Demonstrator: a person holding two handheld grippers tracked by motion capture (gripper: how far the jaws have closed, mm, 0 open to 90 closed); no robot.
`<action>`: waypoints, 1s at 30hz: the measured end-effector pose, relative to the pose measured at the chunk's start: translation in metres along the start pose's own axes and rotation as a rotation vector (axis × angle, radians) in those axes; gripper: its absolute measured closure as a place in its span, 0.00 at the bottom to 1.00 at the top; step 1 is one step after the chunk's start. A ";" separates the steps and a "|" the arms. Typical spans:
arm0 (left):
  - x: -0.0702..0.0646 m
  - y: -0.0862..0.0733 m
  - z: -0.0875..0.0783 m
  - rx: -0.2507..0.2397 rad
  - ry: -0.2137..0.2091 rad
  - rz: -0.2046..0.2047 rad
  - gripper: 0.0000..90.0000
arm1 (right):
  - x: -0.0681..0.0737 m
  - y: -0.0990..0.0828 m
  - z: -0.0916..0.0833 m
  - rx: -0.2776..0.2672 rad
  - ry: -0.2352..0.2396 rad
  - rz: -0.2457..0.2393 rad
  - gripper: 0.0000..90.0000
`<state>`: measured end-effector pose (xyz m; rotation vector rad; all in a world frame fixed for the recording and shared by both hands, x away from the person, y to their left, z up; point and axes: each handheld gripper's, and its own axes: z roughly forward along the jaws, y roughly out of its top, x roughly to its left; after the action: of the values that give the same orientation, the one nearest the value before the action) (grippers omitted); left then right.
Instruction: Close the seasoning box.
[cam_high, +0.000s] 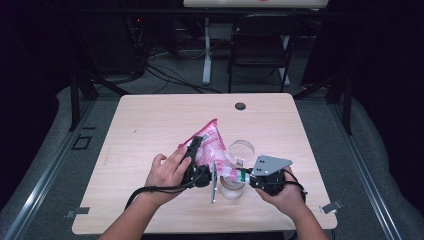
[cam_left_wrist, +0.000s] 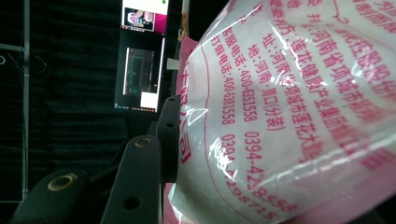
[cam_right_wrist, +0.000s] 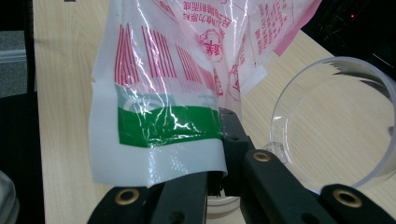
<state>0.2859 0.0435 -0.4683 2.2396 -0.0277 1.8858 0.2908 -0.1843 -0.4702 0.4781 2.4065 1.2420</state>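
Observation:
A pink and white plastic bag (cam_high: 210, 142) with red print hangs tilted above the table's middle, held between both grippers. My left gripper (cam_high: 194, 150) is shut on the bag's full body (cam_left_wrist: 289, 116); one black jaw presses its left side, and the bag hides the other. My right gripper (cam_high: 246, 176) is shut on the bag's lower edge (cam_right_wrist: 163, 140), by the green stripe, jaws (cam_right_wrist: 219, 175) pinched together. A clear round container (cam_high: 241, 149) stands on the table just behind the bag (cam_right_wrist: 336, 126). A second clear container (cam_high: 232, 189) sits under the bag's low corner.
The wooden table (cam_high: 150, 125) has a dark cable hole (cam_high: 240, 106) near its far edge. A black folding chair (cam_high: 260, 45) and a desk leg stand beyond it. A lit monitor (cam_left_wrist: 140, 79) glows in the dark room.

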 end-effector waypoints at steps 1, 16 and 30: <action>0.000 0.000 0.000 0.000 0.001 0.000 0.71 | 0.000 0.000 0.000 0.002 -0.002 -0.001 1.00; 0.001 0.001 0.000 0.002 0.005 0.005 0.71 | 0.000 0.000 -0.001 0.002 -0.004 -0.001 1.00; 0.002 0.002 0.000 -0.001 0.006 0.010 0.71 | 0.000 0.000 -0.001 0.002 -0.005 -0.001 1.00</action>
<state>0.2859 0.0421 -0.4659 2.2373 -0.0394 1.8971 0.2908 -0.1849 -0.4698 0.4795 2.4040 1.2366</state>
